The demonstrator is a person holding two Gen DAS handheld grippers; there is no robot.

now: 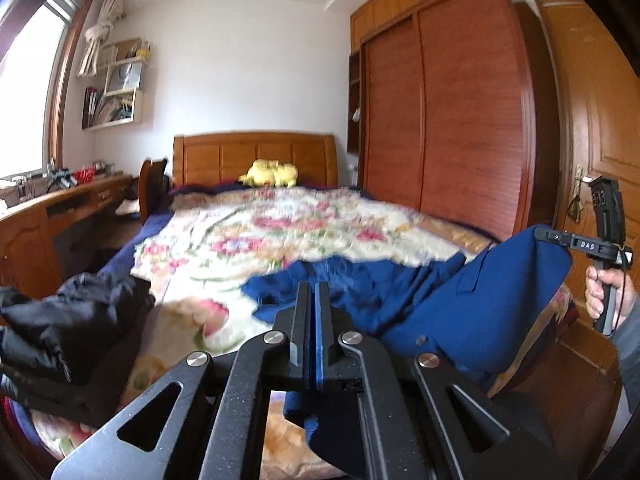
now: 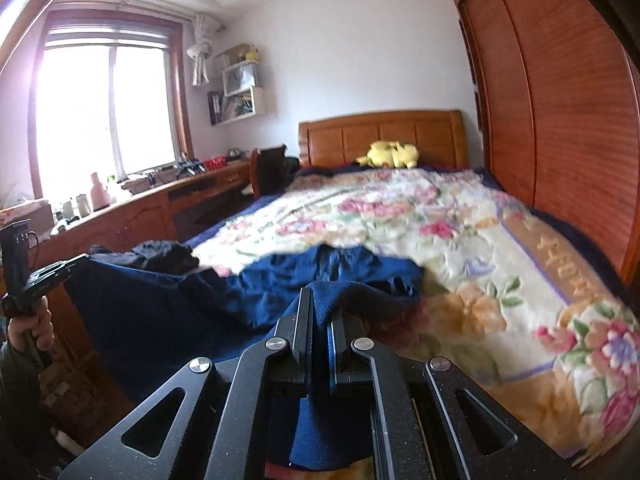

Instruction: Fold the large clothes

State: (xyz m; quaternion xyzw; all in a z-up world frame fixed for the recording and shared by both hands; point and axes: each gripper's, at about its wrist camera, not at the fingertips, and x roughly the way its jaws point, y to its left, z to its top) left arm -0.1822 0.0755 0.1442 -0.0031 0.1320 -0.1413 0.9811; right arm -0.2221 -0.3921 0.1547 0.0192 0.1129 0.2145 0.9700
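At the foot of the bed [image 2: 520, 280], a blue garment [image 1: 460, 300] hangs lifted by two corners while its far part trails on the floral blanket [image 1: 260, 232]. Left claw [image 1: 316, 320] is pinched tight on one blue edge; right claw [image 2: 322, 332] is likewise clamped on another. A black jacket [image 1: 68, 328] lies heaped just beside. To do this step well, judge: keep both claws level and apart so the cloth hangs taut, then lay it flat, clear of the jacket.
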